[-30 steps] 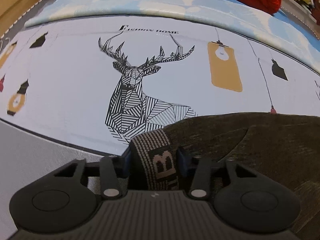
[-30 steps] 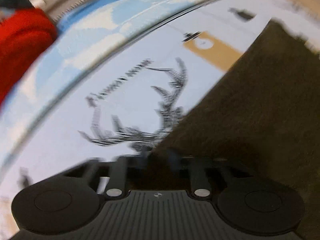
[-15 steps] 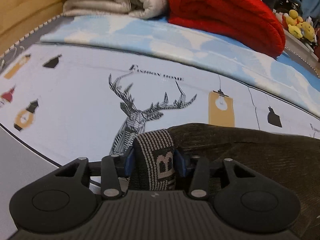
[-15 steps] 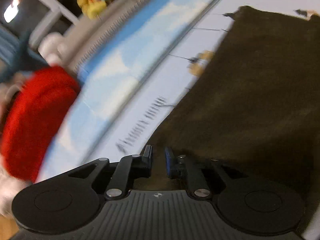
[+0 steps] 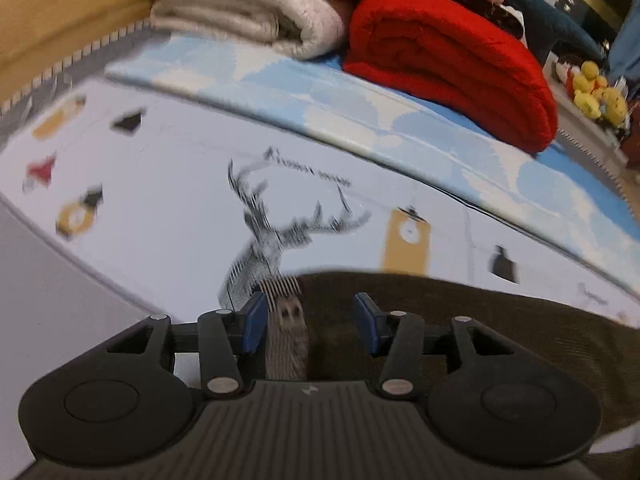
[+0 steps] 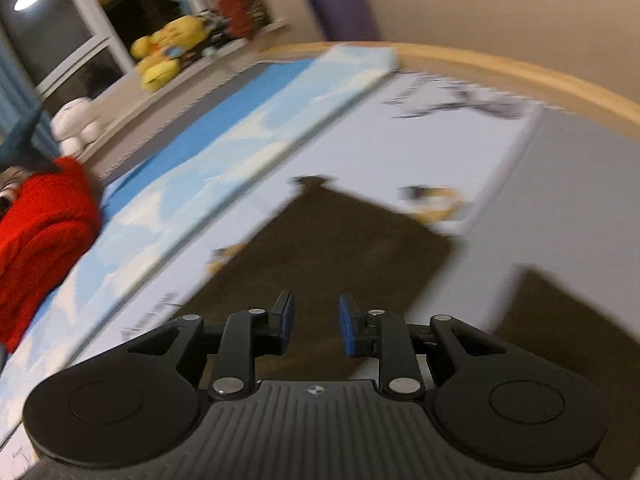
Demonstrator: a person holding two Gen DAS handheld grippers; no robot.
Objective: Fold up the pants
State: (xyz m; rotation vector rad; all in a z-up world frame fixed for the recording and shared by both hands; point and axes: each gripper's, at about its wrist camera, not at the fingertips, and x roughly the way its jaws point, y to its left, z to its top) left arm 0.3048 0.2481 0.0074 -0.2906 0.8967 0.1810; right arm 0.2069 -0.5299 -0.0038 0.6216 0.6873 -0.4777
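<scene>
the dark olive-brown corduroy-like pants (image 5: 460, 320) lie spread on a pale lavender printed sheet (image 5: 160, 200) with a line-drawn stag, hanging lamps and small lettering on it. in the left wrist view the left gripper (image 5: 310, 322) hangs over the waist end of the pants; its jaws have just been opening, and the blue pads (image 5: 253, 320) stand apart with the striped grey-and-black elastic waistband (image 5: 287, 332) between them, close to the left pad. the picture is blurred there, so contact with that pad cannot be told, and the right pad is clear of the cloth. beyond the sheet lies a blue-and-white cloud-patterned quilt (image 5: 360, 120), and on it a folded cream fleece blanket (image 5: 248, 8) beside a rolled red blanket (image 5: 448, 64).

in the right wrist view the right gripper (image 6: 316, 328) is above the pants (image 6: 340, 248), its jaws also just opening, the pads (image 6: 347, 330) parted with nothing between them. the pants stretch away from it across the sheet. yellow plush toys (image 6: 164, 56) sit on a ledge beyond.
</scene>
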